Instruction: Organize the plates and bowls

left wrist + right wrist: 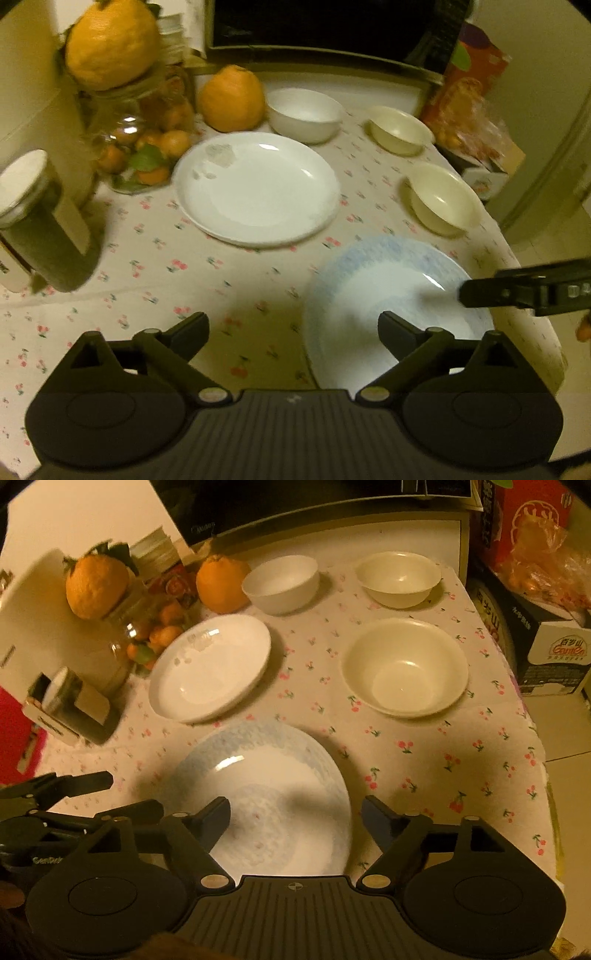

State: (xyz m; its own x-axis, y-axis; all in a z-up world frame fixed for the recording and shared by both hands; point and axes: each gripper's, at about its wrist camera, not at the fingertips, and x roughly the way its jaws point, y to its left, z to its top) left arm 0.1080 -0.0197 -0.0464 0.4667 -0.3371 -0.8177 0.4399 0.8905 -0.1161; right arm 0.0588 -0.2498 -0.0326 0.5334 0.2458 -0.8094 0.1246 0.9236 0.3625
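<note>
While both grippers' fingers spread, holding nothing | blue-rimmed plate (266, 775) flat, face-up

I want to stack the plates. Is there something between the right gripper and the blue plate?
Nothing visible. The right gripper is open and hangs right over the blue plate, with no object between them. The white plate lies just beyond, apart from the blue plate, with only bare tablecloth between them.

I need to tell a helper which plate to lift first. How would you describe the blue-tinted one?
On the cherry-print tablecloth, look at the near edge, just ahead of the right gripper. The blue-rimmed plate lies there; the white plate behind it is plain.
</note>
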